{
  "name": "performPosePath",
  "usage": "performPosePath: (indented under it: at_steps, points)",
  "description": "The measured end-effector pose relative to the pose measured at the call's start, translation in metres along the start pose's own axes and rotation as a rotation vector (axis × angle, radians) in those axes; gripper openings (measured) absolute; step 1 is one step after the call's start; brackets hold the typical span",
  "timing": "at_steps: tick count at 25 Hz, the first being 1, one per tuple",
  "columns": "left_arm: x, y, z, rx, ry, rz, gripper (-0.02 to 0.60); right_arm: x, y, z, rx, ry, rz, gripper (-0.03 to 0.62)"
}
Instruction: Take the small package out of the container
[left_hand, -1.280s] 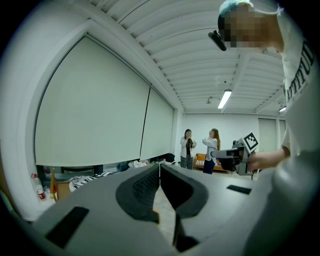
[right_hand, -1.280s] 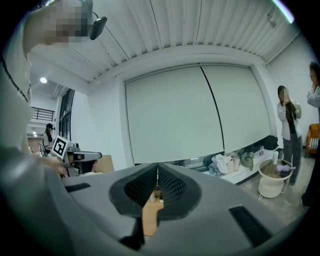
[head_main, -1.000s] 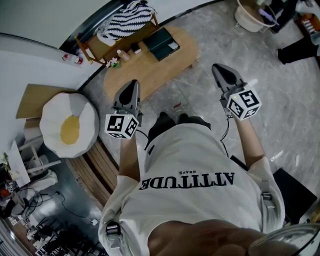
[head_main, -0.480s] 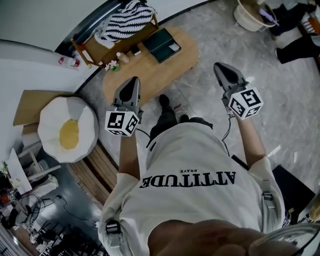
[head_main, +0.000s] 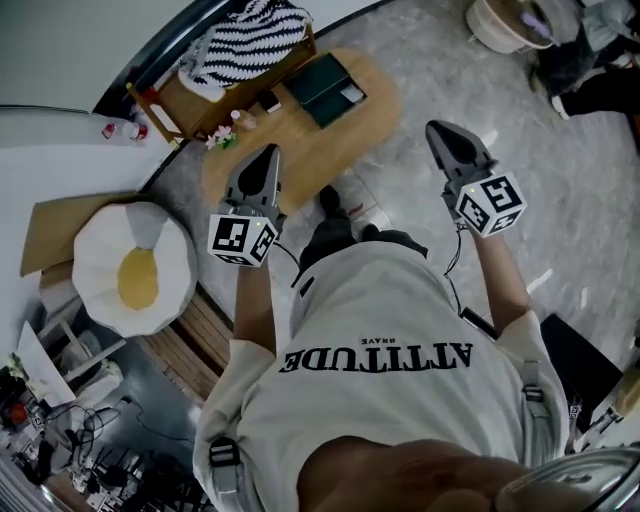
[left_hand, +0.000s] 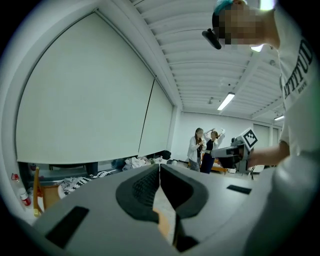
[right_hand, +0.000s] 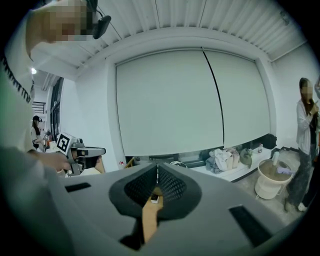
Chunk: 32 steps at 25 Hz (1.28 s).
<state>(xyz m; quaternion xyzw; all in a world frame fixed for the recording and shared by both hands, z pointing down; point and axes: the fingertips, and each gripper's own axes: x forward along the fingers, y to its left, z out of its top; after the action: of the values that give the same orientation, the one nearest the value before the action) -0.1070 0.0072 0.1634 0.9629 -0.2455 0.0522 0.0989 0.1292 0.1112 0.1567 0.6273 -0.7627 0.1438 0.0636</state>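
Left gripper (head_main: 267, 152) held out ahead of the body, jaws pressed together, nothing between them (pads meet in a thin seam in the left gripper view). Right gripper (head_main: 438, 128) likewise closed and empty, pads touching at the tips. Both carried in the air, pointing toward the low wooden table (head_main: 330, 135); the left one over the table's near edge in the head view, the right one over grey marble floor (head_main: 560, 190) beside it. Dark green container (head_main: 318, 82) flat on the tabletop, well apart from both grippers. Small package (head_main: 347, 93) seen only as a pale patch inside the container at its right end (too small for detail). Striped cloth (head_main: 250, 38) on a bench behind the table. Egg-shaped cushion (head_main: 135, 268) at the left, pale basket (head_main: 497, 25) at the top right.
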Motion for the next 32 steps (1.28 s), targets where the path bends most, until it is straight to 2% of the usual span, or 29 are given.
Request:
performPosePath:
  at_steps: [9,14,24,32]
  points:
    - [0.03,0.064,-0.013,-0.036,0.033,-0.064,0.023,0.06,0.003,-0.005,0.007,0.061,-0.054,0.021]
    - [0.043,0.09,-0.029,-0.09,0.048,-0.108,0.023,0.085,0.005,-0.013,0.012,0.092,-0.084,0.021]
    - [0.058,0.105,-0.041,-0.115,0.066,-0.148,0.023,0.102,0.011,-0.017,0.008,0.144,-0.103,0.021]
    - [0.069,0.113,-0.051,-0.124,0.08,-0.116,0.023,0.118,-0.005,-0.023,0.007,0.167,-0.082,0.021]
